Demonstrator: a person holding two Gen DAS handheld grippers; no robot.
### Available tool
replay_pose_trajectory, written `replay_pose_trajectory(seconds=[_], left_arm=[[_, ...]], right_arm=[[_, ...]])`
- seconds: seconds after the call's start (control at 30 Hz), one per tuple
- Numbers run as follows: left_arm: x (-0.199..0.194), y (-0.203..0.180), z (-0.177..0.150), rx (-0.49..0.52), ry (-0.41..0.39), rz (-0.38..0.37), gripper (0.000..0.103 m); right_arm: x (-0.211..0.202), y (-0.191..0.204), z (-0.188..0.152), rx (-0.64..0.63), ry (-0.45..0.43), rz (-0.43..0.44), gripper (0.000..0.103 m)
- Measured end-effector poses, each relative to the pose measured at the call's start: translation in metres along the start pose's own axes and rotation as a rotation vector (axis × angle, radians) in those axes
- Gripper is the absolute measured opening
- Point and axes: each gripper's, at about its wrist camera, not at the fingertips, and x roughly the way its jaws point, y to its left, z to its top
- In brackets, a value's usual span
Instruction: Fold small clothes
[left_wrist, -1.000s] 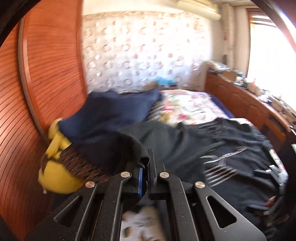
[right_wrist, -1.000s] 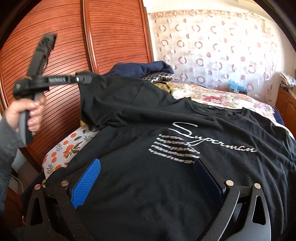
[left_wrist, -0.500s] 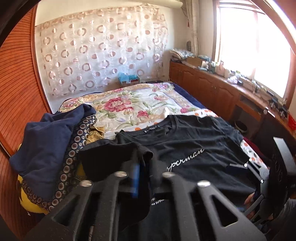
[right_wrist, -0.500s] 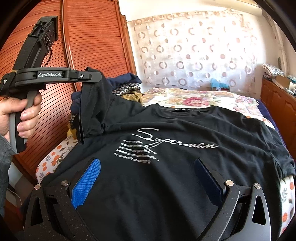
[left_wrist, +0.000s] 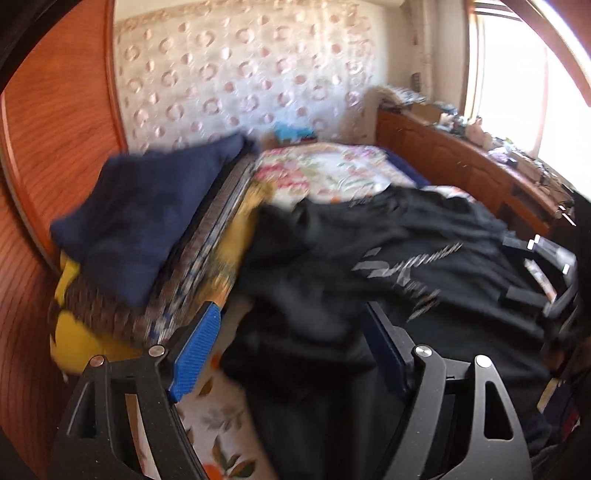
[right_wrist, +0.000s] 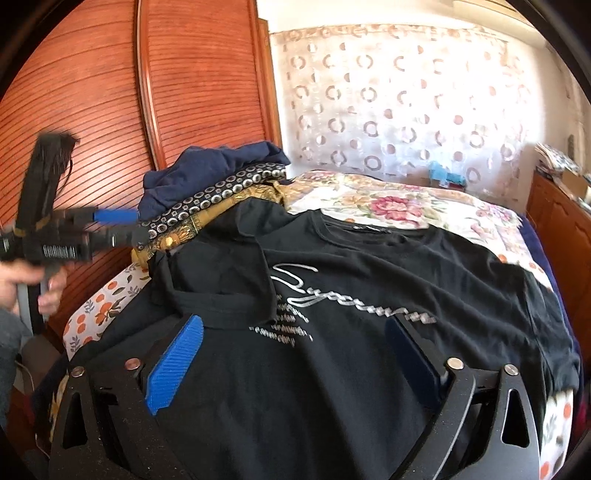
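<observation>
Left wrist view: left tongs (left_wrist: 291, 354) spread wide, jaws just opened, nothing pinched between the blue pads (left_wrist: 194, 356). Black T-shirt (left_wrist: 424, 258) lying under and ahead of them, from 6 o'clock up toward 2 o'clock, picture blurred. Seen at 9 o'clock a pile of clothes (left_wrist: 147, 218), dark blue piece on top, patterned and yellow pieces below, just beside the shirt. Right tongs (left_wrist: 546, 280) at 3 o'clock, over the shirt's edge.

Right wrist view: right tongs (right_wrist: 295, 354) also released, jaws wide apart above the lower part of the shirt (right_wrist: 369, 295), pads not pressing the cloth. Shirt spread flat on the bed (right_wrist: 406, 206), neck toward 12 o'clock, silver writing in the middle, left sleeve folded inward over the chest at about 10 o'clock. Left tongs (right_wrist: 122, 225) at 9 o'clock, gripped by a hand (right_wrist: 33, 284), fingers parted and free of the sleeve, pointing toward the clothes pile (right_wrist: 214, 177). Wooden wardrobe doors (right_wrist: 184, 92) behind, from 9 to 11 o'clock.
</observation>
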Motion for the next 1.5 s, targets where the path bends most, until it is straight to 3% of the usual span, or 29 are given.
replay_pose_trajectory(seconds=[0.17,0.33,0.5,0.6,0.9,0.93,0.97,1.0,1.03,1.13,1.27,1.37,1.5], left_arm=[[0.016,0.022,-0.027,-0.081,0.032,-0.001,0.079],[0.020,0.026,-0.046,-0.132,0.033,-0.032,0.077],[0.016,0.021,-0.057,-0.174,0.024,-0.115,0.051],[0.018,0.010,-0.060,-0.155,0.034,-0.133,0.039],[0.037,0.006,-0.057,-0.146,0.098,-0.104,0.039],[0.037,0.004,-0.055,-0.132,0.098,-0.099,0.039],[0.036,0.001,-0.054,-0.117,0.095,-0.094,0.032],[0.035,-0.001,-0.053,-0.107,0.092,-0.087,0.014],[0.033,-0.002,-0.052,-0.106,0.089,-0.085,0.008],[0.015,-0.004,-0.050,-0.132,0.050,-0.127,0.006],[-0.023,-0.017,-0.058,-0.157,-0.007,-0.178,0.006],[-0.034,-0.033,-0.071,-0.160,0.000,-0.197,0.006],[-0.028,-0.050,-0.083,-0.126,0.024,-0.170,0.006]], right_arm=[[0.035,-0.009,0.027,-0.035,0.038,0.041,0.084],[0.100,-0.013,0.048,-0.056,0.125,0.102,0.077],[0.145,-0.012,0.042,-0.042,0.215,0.106,0.067],[0.149,-0.010,0.039,-0.040,0.240,0.120,0.066],[0.152,-0.009,0.030,-0.089,0.274,0.114,0.047],[0.151,-0.007,0.031,-0.090,0.273,0.111,0.040],[0.148,-0.006,0.031,-0.092,0.273,0.106,0.036],[0.149,-0.006,0.031,-0.095,0.272,0.101,0.026],[0.150,-0.005,0.031,-0.098,0.273,0.097,0.017],[0.148,-0.005,0.031,-0.104,0.270,0.094,0.004],[0.130,-0.009,0.039,-0.105,0.198,0.092,0.003],[0.111,-0.016,0.047,-0.082,0.146,0.087,0.002],[0.108,-0.020,0.043,-0.098,0.190,0.087,0.002]])
